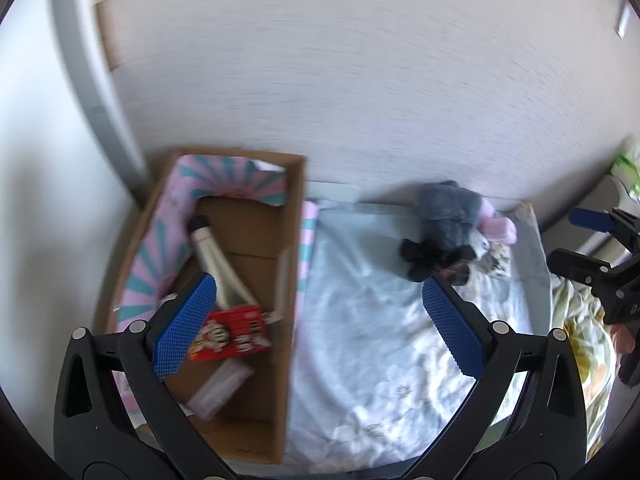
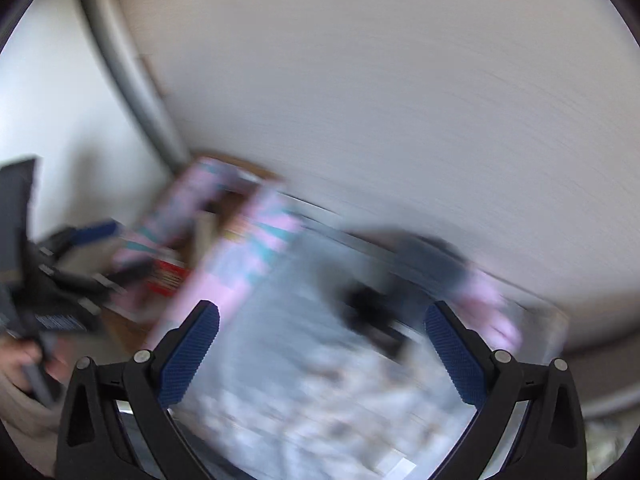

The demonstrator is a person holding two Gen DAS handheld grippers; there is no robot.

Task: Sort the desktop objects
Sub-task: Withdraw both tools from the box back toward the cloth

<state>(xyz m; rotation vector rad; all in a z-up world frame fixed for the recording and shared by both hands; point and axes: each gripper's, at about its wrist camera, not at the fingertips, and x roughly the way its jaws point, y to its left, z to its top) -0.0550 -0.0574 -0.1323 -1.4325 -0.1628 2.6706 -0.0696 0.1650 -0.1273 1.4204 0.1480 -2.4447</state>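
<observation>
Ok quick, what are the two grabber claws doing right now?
Left gripper: open, holding nothing.
Right gripper: open, holding nothing; its view is blurred.

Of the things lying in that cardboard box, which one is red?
The red printed packet, near the box's middle; the silver tube and clear packet beside it aren't red.

One cardboard box (image 1: 224,280) holds three things: one silver tube (image 1: 218,264), one red packet (image 1: 230,334) and one clear pouch (image 1: 220,390). On one pale cloth (image 1: 380,340) lies a blurred heap (image 1: 456,228) of perhaps three or four soft items. Two grippers show.
</observation>
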